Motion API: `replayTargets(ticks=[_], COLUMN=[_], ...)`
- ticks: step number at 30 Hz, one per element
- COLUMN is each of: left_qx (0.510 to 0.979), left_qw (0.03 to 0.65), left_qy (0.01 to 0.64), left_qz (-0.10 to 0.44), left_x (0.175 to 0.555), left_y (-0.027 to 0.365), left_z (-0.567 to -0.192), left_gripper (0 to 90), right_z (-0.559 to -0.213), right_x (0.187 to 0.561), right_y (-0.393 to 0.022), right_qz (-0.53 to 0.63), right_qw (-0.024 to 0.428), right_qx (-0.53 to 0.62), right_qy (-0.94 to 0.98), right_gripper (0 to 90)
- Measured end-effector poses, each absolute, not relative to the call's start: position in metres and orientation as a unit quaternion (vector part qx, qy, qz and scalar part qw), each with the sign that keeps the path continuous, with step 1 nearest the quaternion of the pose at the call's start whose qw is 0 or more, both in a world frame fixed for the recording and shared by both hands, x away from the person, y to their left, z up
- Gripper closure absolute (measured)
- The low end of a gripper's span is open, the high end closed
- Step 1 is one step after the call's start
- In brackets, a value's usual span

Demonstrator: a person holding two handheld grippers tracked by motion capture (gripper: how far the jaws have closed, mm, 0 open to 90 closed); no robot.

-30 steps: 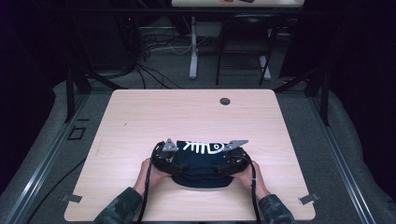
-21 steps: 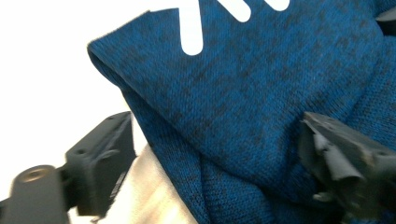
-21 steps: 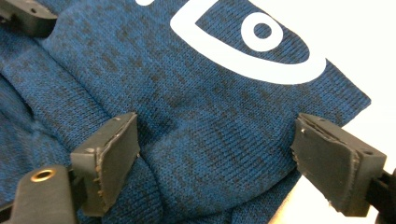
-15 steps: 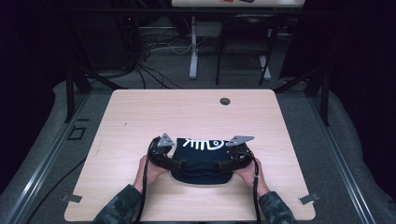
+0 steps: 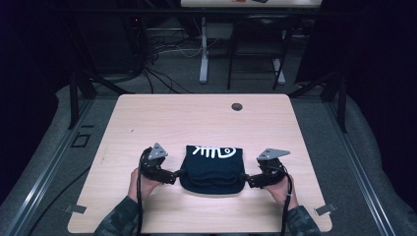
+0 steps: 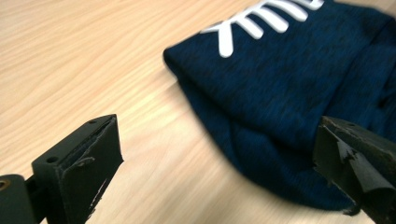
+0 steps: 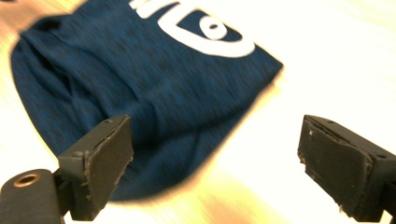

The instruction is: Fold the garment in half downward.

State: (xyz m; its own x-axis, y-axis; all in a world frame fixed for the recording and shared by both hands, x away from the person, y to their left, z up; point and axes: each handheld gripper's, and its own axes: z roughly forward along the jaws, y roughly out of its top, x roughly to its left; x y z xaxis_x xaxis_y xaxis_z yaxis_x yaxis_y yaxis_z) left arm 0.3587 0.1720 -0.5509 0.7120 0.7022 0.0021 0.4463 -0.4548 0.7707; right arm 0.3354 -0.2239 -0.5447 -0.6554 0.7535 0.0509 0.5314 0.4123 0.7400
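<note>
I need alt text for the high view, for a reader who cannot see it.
A folded dark blue garment with a white fish-skeleton print lies on a light wooden table. The open left gripper and open right gripper flank it.

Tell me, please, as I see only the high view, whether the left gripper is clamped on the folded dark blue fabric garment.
Observer: No; the left gripper is open, its jaws have just been opening, and nothing is pinched from the folded dark blue fabric garment.
Operator: And the right gripper?
Observer: The right gripper has just been opening too; cloth lies between its jaws, unpressed.
Operator: Any detail on the fabric?
Observer: It is a flecked knit, blue with dark specks.
</note>
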Motion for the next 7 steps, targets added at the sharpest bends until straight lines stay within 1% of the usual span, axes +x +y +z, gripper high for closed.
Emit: replayTargets(ticks=[4, 7], left_qx=[0.837, 0.838], left_qw=[0.38, 0.371], left_qy=[0.354, 0.366], left_qz=[0.171, 0.164], left_x=[0.355, 0.354], left_y=[0.184, 0.191], left_z=[-0.556, -0.563], left_gripper=[0.8, 0.7], right_z=[-0.557, -0.566], right_x=[0.33, 0.326], right_y=[-0.238, -0.245], right_qz=[0.361, 0.344], right_qw=[0.142, 0.142], right_qx=[0.405, 0.415], right_qy=[0.828, 0.83], right_gripper=[10.4, 10.6])
